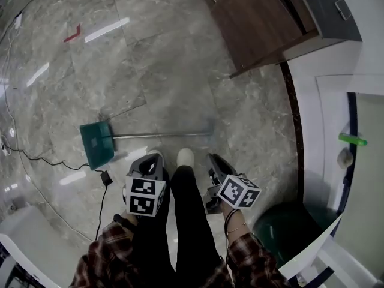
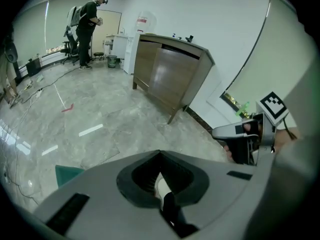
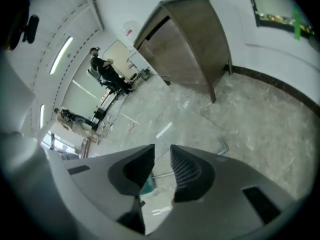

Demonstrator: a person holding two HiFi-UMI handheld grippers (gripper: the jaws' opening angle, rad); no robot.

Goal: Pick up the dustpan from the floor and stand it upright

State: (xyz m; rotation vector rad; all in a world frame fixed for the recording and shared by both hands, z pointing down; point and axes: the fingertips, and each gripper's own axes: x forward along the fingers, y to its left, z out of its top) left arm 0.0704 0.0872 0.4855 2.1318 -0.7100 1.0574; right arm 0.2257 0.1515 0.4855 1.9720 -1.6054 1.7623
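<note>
My left gripper (image 2: 160,153) has its jaws drawn together at the tips, with nothing caught between them; behind them I see only my own pale shoe (image 1: 185,156) and dark trouser leg (image 1: 186,209); my right gripper (image 3: 161,151) has its jaws apart with a clear gap and nothing in it; through that gap I look down at the floor (image 1: 168,71). Both grippers hang low in front of me, one on either side of my leg, tilted steeply down; neither touches the dustpan (image 1: 97,141). The dustpan lies flat on the marble floor, ahead and to my left; its green pan is at the left end, and its long metal handle (image 1: 162,135) runs rightward along the floor, ending just beyond my shoe. A small black adapter (image 1: 107,177) lies near the pan, close to my left gripper; farther off stands a brown wooden cabinet (image 1: 258,23); a red tape mark (image 1: 72,33) sits on the floor at the far left.
</note>
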